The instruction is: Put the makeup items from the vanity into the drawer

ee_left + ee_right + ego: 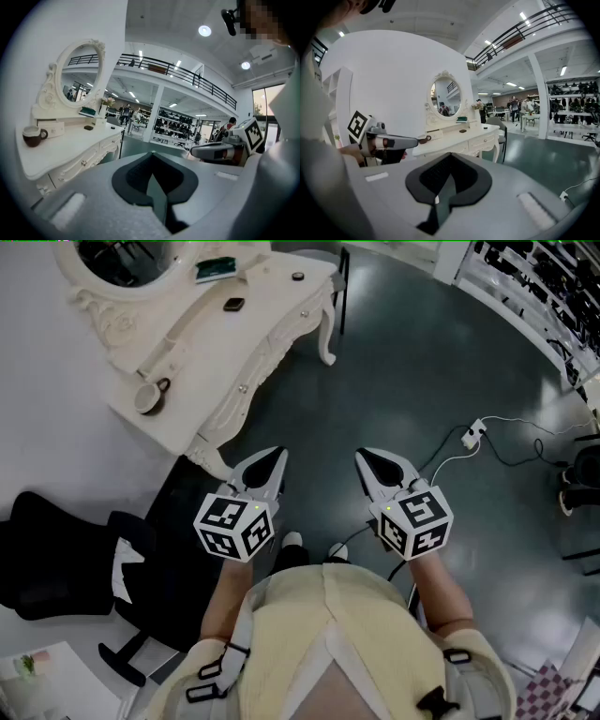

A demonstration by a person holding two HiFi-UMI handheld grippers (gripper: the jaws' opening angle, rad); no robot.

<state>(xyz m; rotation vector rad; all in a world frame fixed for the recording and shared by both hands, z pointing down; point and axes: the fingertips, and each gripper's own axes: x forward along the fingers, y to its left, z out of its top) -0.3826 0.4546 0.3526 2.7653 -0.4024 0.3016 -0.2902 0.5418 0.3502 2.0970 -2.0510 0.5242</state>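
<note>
Approach step, by the look of it: left tongs (272, 465) and right tongs (371, 465) both pressed together and empty, held over the dark floor well apart from the ornate white vanity table (187, 352). Makeup untouched on the tabletop: small flat dark compact (233, 305), with a flat teal case (220, 268) near it. Next, probably: close in, spread one pair of tongs and pull open a knobbed white drawer (86, 159) before lifting anything.

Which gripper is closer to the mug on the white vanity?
Left. The left gripper is right of the mug, just off the vanity; the right gripper is farther right, over the floor.
</note>
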